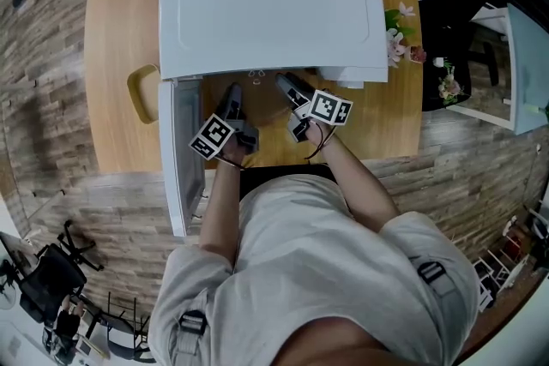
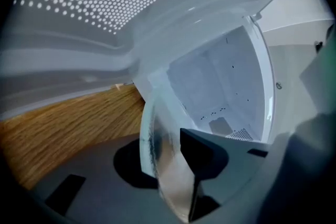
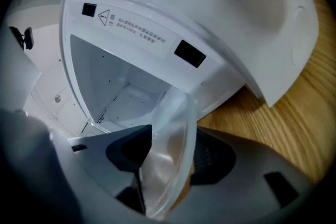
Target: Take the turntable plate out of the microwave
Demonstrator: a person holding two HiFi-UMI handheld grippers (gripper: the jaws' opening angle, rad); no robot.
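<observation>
The microwave (image 1: pixel 270 9) stands on the wooden bench (image 1: pixel 116 21), its door (image 1: pixel 176 159) swung open toward you at the microwave's left side. Both your grippers sit just in front of the microwave's open cavity (image 3: pixel 115 86). The turntable plate (image 2: pixel 160 165), clear glass, stands on edge at the mouth of that cavity, spanning from one gripper to the other. Your left gripper (image 2: pixel 168 157) has its fingers partly closed, pads pressing on the plate's rim. Your right gripper (image 3: pixel 168 157) has its fingers spread wide; the plate's other rim stands between them, but the pads do not appear to clamp it.
</observation>
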